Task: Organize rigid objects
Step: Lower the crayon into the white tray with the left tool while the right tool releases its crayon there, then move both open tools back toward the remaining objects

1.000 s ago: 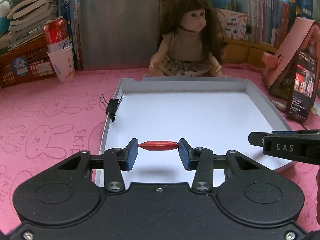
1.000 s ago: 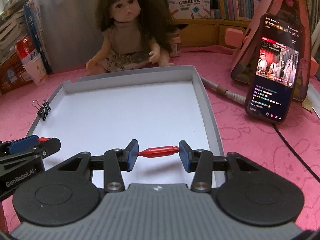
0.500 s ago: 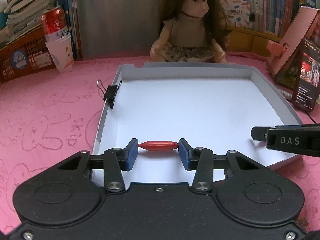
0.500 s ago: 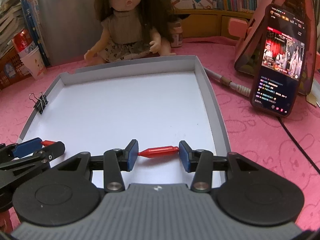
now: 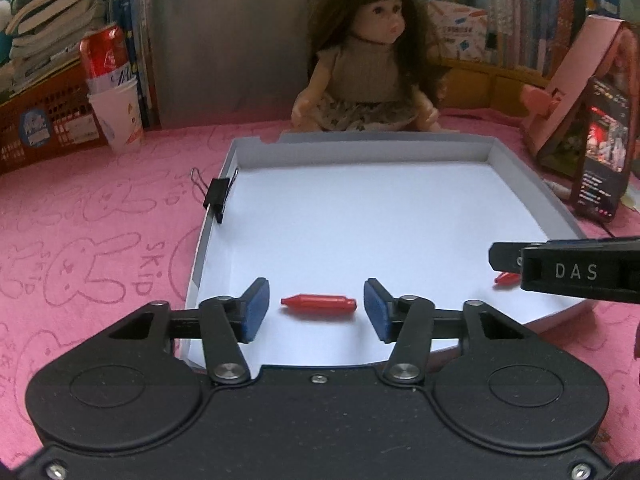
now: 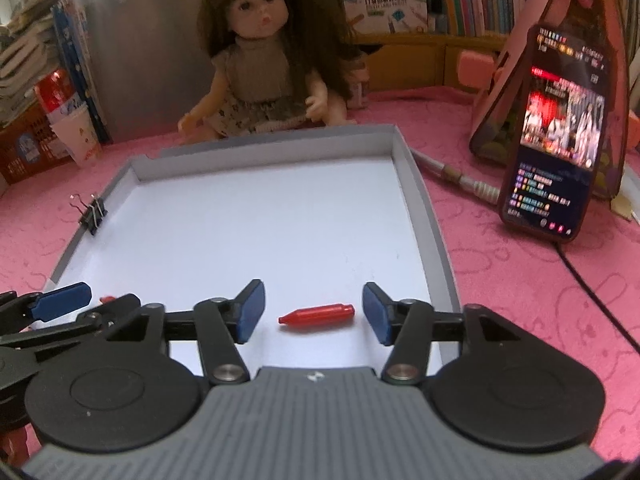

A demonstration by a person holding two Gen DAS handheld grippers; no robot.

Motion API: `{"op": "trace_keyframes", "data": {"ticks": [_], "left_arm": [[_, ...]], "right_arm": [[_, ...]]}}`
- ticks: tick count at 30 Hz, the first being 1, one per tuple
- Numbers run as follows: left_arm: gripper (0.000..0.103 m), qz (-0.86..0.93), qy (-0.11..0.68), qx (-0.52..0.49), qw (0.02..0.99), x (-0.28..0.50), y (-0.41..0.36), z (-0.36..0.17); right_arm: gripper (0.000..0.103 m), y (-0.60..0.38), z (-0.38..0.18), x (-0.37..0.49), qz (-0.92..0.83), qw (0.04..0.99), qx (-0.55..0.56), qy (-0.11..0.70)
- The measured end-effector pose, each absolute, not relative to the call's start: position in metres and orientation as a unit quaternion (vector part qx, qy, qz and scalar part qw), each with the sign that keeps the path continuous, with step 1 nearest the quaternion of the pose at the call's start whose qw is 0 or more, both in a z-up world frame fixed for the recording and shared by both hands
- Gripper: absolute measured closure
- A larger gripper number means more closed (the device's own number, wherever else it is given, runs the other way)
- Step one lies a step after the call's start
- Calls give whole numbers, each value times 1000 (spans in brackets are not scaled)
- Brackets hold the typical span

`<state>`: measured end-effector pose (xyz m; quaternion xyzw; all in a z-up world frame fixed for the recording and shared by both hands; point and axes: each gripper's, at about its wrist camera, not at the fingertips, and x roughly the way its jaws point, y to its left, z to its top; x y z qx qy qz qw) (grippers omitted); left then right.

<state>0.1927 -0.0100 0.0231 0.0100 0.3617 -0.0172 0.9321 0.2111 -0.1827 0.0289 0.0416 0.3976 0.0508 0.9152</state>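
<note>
A white shallow box lid lies on the pink cloth. In the left wrist view a small red capsule-shaped piece lies on the lid's floor between the fingers of my open left gripper, touching neither pad. In the right wrist view a second red piece lies the same way between the fingers of my open right gripper. Each gripper shows at the edge of the other's view, the right one and the left one.
A black binder clip grips the lid's left wall. A doll sits behind the lid. A phone leans on a pink stand at the right, with a cable. A can in a paper cup stands at back left.
Both grippers have opened and let go of their red pieces, which now lie on the lid's floor. Both had come lower and nearer to the lid.
</note>
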Motion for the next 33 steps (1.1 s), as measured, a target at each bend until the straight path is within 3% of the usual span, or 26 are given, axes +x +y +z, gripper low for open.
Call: {"op": "trace_keyframes", "data": {"ticks": [5, 15, 33], "left_arm": [[43, -27, 345, 11, 938, 179, -9, 34], [32, -54, 311, 22, 949, 128, -3, 46], [28, -66, 307, 8, 949, 55, 7, 34]], "right_arm": [[21, -185, 42, 198, 60, 927, 38, 369], [13, -193, 58, 152, 91, 944, 41, 316], [3, -195, 46, 67, 120, 957, -6, 263]]}}
